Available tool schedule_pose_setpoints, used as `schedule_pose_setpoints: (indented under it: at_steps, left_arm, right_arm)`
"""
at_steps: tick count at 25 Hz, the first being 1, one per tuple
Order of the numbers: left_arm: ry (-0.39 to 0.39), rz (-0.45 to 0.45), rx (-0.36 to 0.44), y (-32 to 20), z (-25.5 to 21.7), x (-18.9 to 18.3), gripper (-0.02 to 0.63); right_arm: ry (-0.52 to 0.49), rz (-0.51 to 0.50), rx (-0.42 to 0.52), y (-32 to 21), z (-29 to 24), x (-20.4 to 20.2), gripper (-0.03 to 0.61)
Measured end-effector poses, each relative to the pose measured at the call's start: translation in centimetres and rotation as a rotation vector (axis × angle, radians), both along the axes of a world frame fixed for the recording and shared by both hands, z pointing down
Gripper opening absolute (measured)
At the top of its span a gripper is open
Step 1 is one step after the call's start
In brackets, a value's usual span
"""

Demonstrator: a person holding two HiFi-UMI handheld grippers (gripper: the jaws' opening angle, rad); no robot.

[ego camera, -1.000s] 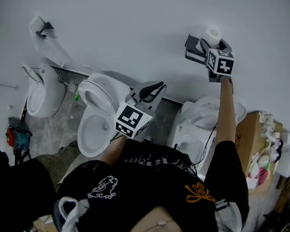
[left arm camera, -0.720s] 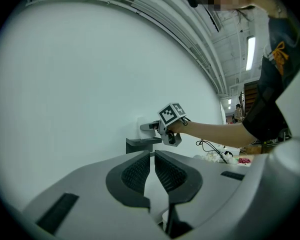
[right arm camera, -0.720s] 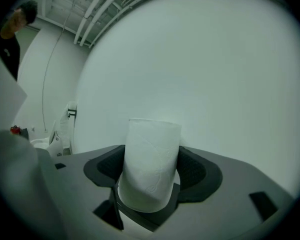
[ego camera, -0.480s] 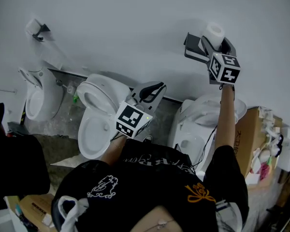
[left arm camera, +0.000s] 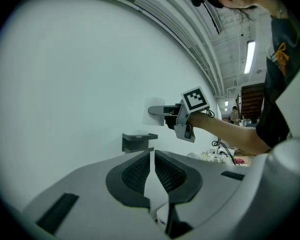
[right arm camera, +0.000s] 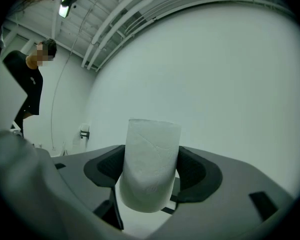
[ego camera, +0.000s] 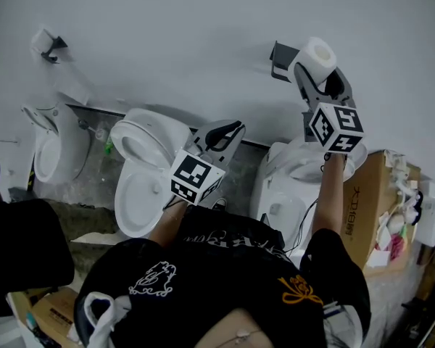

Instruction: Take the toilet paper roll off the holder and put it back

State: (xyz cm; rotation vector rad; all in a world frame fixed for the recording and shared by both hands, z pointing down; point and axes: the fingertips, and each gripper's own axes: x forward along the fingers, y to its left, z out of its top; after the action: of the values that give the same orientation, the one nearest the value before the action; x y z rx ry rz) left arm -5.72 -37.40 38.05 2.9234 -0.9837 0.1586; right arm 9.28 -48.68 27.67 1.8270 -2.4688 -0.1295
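In the head view, the toilet paper roll (ego camera: 317, 51) is being held up near the white wall by the right gripper (ego camera: 320, 69). Its jaws are being spread wide around the roll's sides, and the roll is being kept clear of the dark holder (ego camera: 281, 58), just to its right. The left gripper (ego camera: 222, 135) is being carried low above a toilet (ego camera: 141, 167), well apart from the work. In the left gripper view, that gripper's jaws are being kept all but together with nothing between them, and the holder is being shown bare on the wall with the roll beside it. In the right gripper view, the roll is being pinched upright between both pads, much of it standing out beyond them. Judged from here, the return is being put at risk in two ways. The soft roll may be squashed or let slip if the squeeze is misjudged, and it may be knocked against the holder's edge if brought in tilted or off line.
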Motion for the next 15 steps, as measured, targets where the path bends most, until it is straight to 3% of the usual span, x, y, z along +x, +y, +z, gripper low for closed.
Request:
schedule_pose_setpoints:
  at_steps: [15]
  left_arm:
    - [-0.001,-0.057,-0.023,5.7,0.4,2.8,0.043]
  right_arm:
    - [-0.062,-0.030,-0.058,11.7,4.6,1.2,0.325]
